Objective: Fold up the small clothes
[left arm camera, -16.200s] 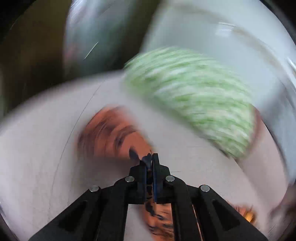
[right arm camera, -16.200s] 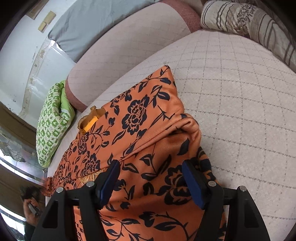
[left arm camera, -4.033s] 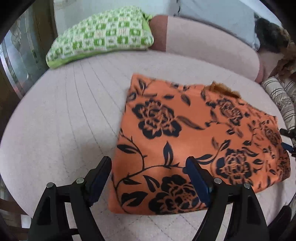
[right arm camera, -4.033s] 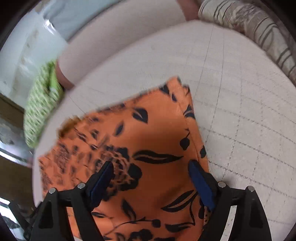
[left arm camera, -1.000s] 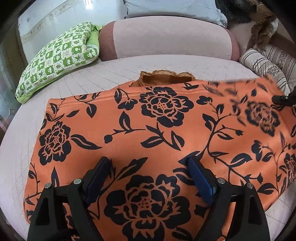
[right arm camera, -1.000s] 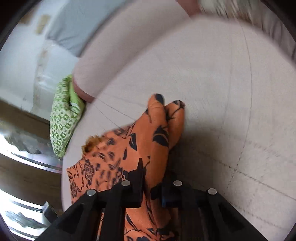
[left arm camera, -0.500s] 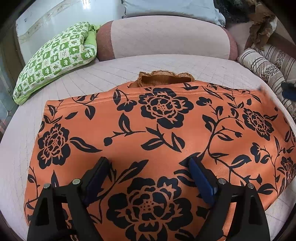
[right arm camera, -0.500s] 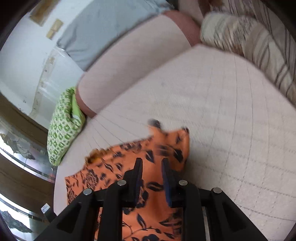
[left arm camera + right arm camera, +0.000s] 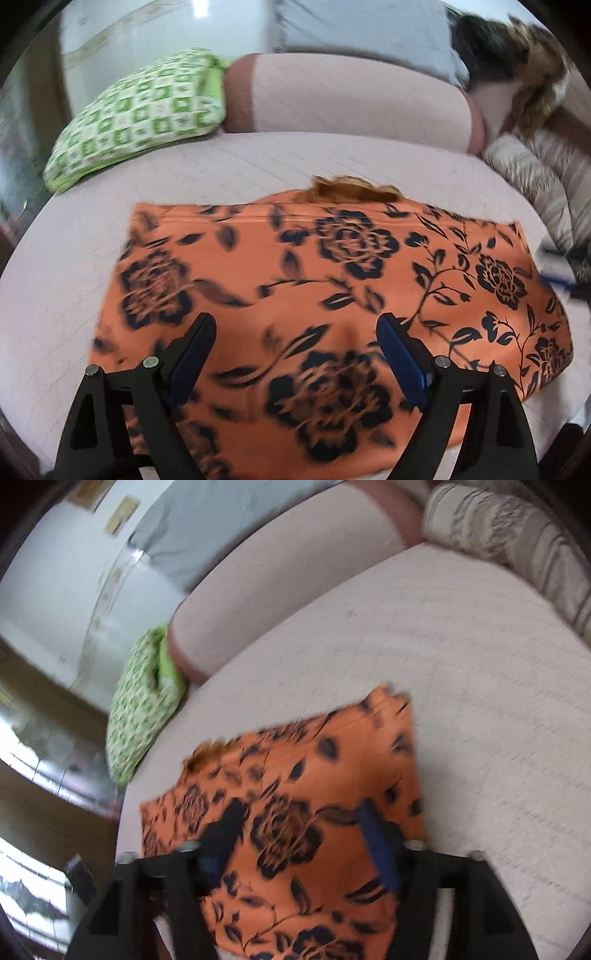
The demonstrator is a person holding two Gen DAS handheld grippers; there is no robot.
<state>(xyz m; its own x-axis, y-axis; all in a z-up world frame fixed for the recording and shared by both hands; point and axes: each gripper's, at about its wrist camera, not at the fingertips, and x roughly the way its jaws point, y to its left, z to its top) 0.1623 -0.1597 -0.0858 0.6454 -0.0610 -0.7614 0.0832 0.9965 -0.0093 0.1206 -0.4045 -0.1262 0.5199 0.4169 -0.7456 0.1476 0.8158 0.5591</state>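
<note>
An orange garment with black flowers point(image 9: 332, 266) lies flat as a folded rectangle on the pale quilted bed point(image 9: 229, 162). A ruffled brown edge point(image 9: 351, 186) sticks out at its far side. My left gripper point(image 9: 295, 343) is open and empty above the garment's near edge. In the right wrist view the same garment point(image 9: 314, 775) lies below my right gripper point(image 9: 299, 830), which is open and empty above its right part. The right gripper's blurred tip shows at the right edge of the left wrist view point(image 9: 557, 280).
A green checked pillow point(image 9: 140, 118) lies at the back left of the bed, against a pink bolster point(image 9: 351, 99). Striped cushions point(image 9: 535, 177) lie at the right. Dark wooden furniture point(image 9: 44, 812) stands beyond the bed's left edge.
My right gripper has let go of the garment's corner and opened. The corner now lies flat. My left gripper has pulled back a little; both views are motion-blurred.
</note>
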